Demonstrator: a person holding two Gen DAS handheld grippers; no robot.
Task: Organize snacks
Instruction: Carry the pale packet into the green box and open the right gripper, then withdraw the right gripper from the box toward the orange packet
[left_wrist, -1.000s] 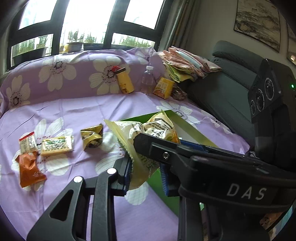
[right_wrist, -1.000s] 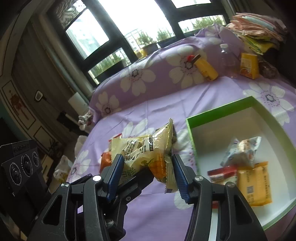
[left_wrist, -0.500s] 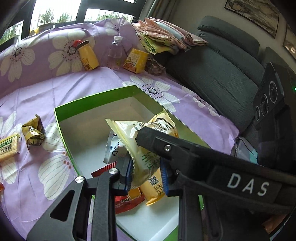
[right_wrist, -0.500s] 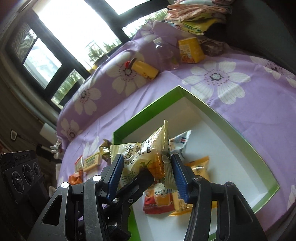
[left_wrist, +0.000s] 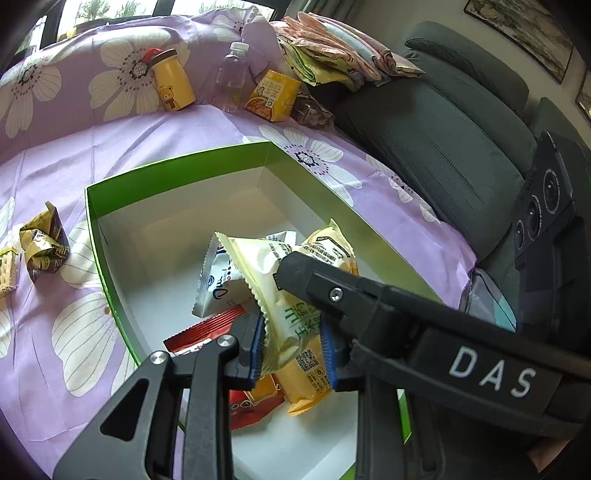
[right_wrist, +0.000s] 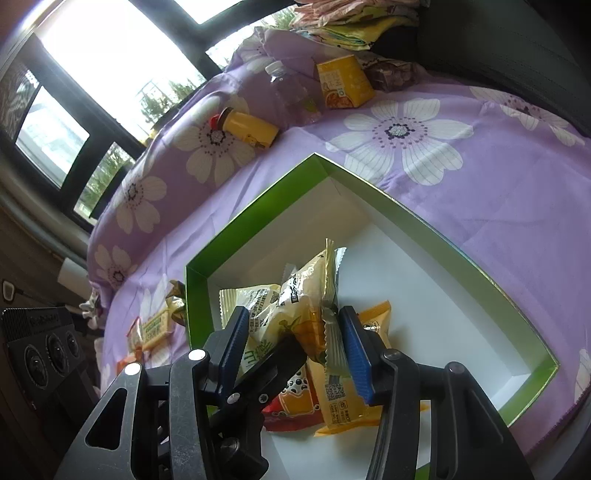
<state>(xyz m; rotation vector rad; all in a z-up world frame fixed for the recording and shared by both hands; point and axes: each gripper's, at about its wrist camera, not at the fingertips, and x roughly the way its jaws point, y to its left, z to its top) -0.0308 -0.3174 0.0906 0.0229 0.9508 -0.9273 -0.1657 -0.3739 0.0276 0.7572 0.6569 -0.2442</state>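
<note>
green box (left_wrist: 177, 173) on the bed, open. above its near corner, pale yellow snack bag (left_wrist: 269, 280) hanging, long axis upright, directly over packets inside. pinched by both left gripper (left_wrist: 291, 347) and right gripper (right_wrist: 291, 339), jaws narrow.

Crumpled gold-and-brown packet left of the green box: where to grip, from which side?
From above, pinching the crumpled packet across its raised, bunched top: folds there stand up off the purple sheet, while the base lies flat on cloth. The green box wall is apart, so likely no obstacle.
</note>
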